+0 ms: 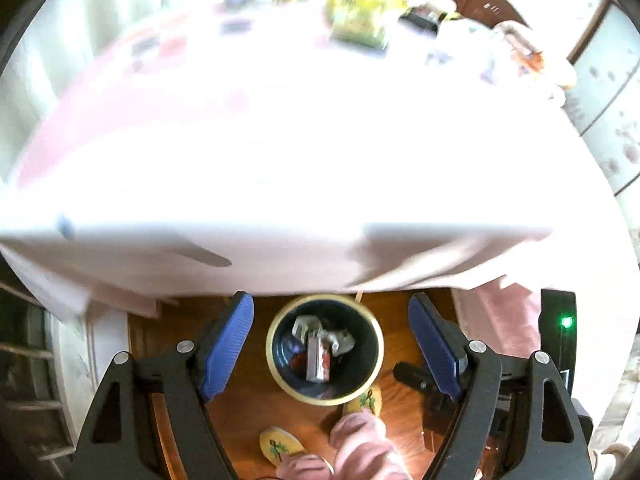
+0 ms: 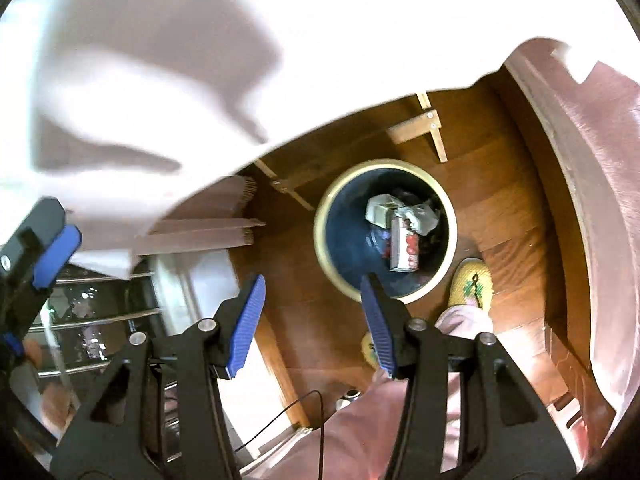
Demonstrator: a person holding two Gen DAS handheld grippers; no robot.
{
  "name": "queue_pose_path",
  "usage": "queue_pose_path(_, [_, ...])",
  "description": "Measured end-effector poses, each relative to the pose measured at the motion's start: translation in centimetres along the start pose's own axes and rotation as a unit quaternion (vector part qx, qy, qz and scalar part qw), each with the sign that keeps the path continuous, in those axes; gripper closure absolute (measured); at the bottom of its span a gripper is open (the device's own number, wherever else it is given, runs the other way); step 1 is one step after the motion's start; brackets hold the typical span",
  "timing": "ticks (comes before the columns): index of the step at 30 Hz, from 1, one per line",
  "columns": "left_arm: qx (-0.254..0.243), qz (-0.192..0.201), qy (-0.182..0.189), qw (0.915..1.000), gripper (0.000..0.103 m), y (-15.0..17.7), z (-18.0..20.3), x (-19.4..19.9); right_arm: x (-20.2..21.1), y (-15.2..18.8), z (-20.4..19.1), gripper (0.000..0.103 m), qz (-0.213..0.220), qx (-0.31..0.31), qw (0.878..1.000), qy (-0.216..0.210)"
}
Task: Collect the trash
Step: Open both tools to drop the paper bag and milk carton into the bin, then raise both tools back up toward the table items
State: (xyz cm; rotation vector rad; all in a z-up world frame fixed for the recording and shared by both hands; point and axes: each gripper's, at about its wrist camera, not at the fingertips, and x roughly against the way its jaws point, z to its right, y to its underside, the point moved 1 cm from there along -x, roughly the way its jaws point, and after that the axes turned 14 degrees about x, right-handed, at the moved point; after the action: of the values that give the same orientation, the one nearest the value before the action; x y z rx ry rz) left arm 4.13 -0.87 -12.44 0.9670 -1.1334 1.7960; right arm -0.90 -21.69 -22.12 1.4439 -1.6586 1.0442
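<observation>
A round bin point(image 1: 325, 350) with a pale yellowish rim and a dark blue inside is sitting on the wooden floor point(image 2: 500, 200), just past the hanging edge of a white tablecloth point(image 1: 280, 180), and both claws are hanging above it looking down. Inside it a small carton point(image 2: 404, 250), white with red print, is lying on top of crumpled grey-white wrappers point(image 2: 416, 216), with something dark red and blue tucked beneath that is too shadowed to name. The carton's long axis is running from the bin's centre towards the near rim in the right view, one short end facing the crumpled scraps. The left claw point(image 1: 330, 346) is standing wide apart and empty, the bin showing between its blue pads point(image 1: 228, 346). The right claw point(image 2: 316, 324) is likewise spread with nothing between its pads. A person's yellow slippers point(image 1: 280, 446) with a green pattern are standing beside the bin, one touching its rim, pink trouser legs point(image 2: 400, 420) above them. The tabletop's far end is blurring badly; only yellowish packets point(image 1: 360, 12) are showing there, and their print is unreadable
</observation>
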Motion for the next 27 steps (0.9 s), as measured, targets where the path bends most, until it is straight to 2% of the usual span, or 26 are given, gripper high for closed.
queue_pose_path(5, [-0.026, 0.039, 0.007, 0.9989, 0.022, -1.9, 1.4, 6.8, 6.1, 0.0, -3.7, 0.056, 0.025, 0.01, 1.0, -0.008])
queue_pose_path(11, [-0.066, 0.064, -0.003, 0.9958, 0.022, -3.5, 3.0, 14.0, 13.3, -0.8, -7.2, 0.056, 0.064, 0.029, 0.997, -0.006])
queue_pose_path(17, [-0.085, 0.066, -0.024, 0.9939, 0.022, -5.3, 4.0, 19.1, 19.6, -2.4, -9.8, 0.056, 0.111, 0.043, 0.993, 0.004])
queue_pose_path(27, [-0.087, 0.087, 0.008, 0.9924, 0.022, -7.8, 3.9, 24.6, 26.7, -4.7, -10.6, 0.053, 0.188, 0.039, 0.981, 0.025])
